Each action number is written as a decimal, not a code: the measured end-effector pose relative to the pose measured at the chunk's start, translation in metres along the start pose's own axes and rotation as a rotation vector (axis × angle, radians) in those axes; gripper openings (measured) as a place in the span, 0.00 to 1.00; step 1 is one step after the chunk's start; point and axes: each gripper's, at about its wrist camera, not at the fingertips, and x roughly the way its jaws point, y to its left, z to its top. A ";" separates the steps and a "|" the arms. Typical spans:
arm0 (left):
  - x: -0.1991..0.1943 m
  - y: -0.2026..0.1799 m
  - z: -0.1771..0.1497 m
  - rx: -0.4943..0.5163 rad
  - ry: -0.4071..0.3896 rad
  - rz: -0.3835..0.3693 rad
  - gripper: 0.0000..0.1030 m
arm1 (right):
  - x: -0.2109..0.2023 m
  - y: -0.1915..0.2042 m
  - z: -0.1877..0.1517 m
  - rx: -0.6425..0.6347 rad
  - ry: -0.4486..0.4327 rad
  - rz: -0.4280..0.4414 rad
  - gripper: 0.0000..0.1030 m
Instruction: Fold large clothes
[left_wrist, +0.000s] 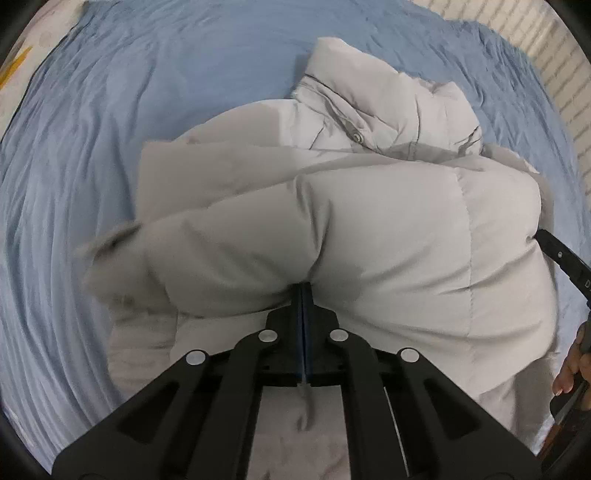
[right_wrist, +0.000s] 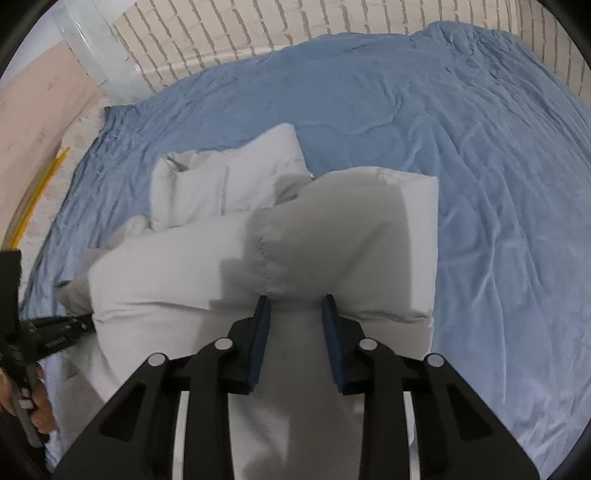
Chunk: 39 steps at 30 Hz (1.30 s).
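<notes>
A pale grey puffer jacket (left_wrist: 388, 221) lies partly folded on the blue bed sheet (left_wrist: 92, 166), its collar and snap button toward the far side. My left gripper (left_wrist: 303, 291) is shut, pads together, pinching the near edge of a puffy fold that bulges over the tips. In the right wrist view the jacket (right_wrist: 184, 288) fills the middle, and my right gripper (right_wrist: 295, 306) clamps a thick bunched fold between its blue pads (right_wrist: 260, 332). Each gripper shows at the edge of the other's view: the right one (left_wrist: 561, 254), the left one (right_wrist: 55, 332).
The blue sheet (right_wrist: 461, 166) spreads wide and wrinkled around the jacket. A pale brick wall (right_wrist: 240, 33) runs along the far side of the bed. A beige panel (right_wrist: 33, 110) and a yellow strip (right_wrist: 40, 192) stand at the left. A hand (left_wrist: 574, 365) holds the right gripper.
</notes>
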 end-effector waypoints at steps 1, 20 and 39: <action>0.005 -0.002 0.004 0.011 0.005 0.006 0.03 | 0.007 -0.001 -0.001 0.004 0.006 -0.006 0.28; 0.035 0.001 0.000 0.111 0.012 0.035 0.03 | 0.054 -0.004 0.003 -0.023 0.064 -0.051 0.28; 0.042 -0.003 -0.004 0.144 -0.013 0.058 0.03 | 0.064 0.005 -0.001 -0.041 0.062 -0.076 0.28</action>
